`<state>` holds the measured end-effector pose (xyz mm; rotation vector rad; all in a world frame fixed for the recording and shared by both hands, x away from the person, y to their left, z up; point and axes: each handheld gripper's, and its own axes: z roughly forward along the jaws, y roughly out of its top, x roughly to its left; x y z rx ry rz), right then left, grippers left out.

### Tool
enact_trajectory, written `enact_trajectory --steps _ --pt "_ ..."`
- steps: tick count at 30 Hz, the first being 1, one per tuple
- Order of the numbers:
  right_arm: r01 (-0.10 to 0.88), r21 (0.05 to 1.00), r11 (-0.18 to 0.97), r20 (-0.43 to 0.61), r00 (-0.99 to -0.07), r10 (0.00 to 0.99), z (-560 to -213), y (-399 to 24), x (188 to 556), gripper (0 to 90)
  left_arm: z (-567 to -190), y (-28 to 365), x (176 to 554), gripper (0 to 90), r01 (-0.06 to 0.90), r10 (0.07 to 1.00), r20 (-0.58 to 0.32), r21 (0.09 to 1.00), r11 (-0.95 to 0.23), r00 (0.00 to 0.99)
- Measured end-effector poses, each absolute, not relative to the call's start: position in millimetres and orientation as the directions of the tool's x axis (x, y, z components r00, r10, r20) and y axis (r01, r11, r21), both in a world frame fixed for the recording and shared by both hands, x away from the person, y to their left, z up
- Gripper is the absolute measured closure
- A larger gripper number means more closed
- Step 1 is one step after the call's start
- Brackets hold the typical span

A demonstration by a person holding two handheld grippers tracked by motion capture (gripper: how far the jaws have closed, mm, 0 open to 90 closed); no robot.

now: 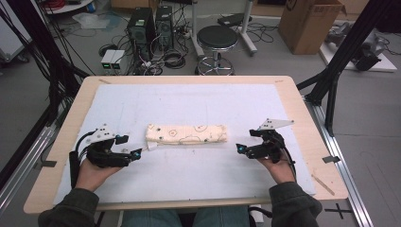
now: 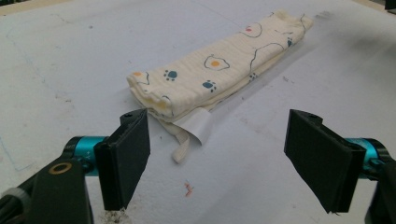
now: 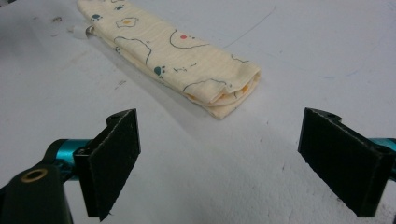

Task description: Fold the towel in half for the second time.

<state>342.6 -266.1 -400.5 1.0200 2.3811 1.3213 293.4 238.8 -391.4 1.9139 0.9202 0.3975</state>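
Note:
A cream cloth [image 1: 186, 134] printed with paw marks and fried eggs lies folded into a long narrow bundle on the white mat [image 1: 189, 99], mid-table. A white label and a loop stick out at its left end [image 2: 198, 128]. My left gripper [image 1: 137, 152] rests just left of that end, jaws wide apart and empty, with the cloth [image 2: 215, 70] a short way ahead of it. My right gripper [image 1: 239, 148] sits just right of the bundle's other end [image 3: 224, 95], also open and empty.
The white mat covers most of the wooden tabletop [image 1: 302, 113]. A thin wooden stick [image 1: 323, 184] lies near the table's front right corner. Beyond the far edge stand a black stool [image 1: 216, 45], computer towers [image 1: 150, 28] and a cardboard box [image 1: 309, 23].

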Motion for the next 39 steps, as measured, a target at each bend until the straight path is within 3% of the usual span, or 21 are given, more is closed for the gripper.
enact_trajectory --steps 39 --pt "0.454 0.821 0.346 0.114 -0.724 0.681 -414.0 -290.0 303.0 12.1 -413.9 257.7 254.0 20.8 0.440 0.755 -0.088 0.854 -0.279 0.650"
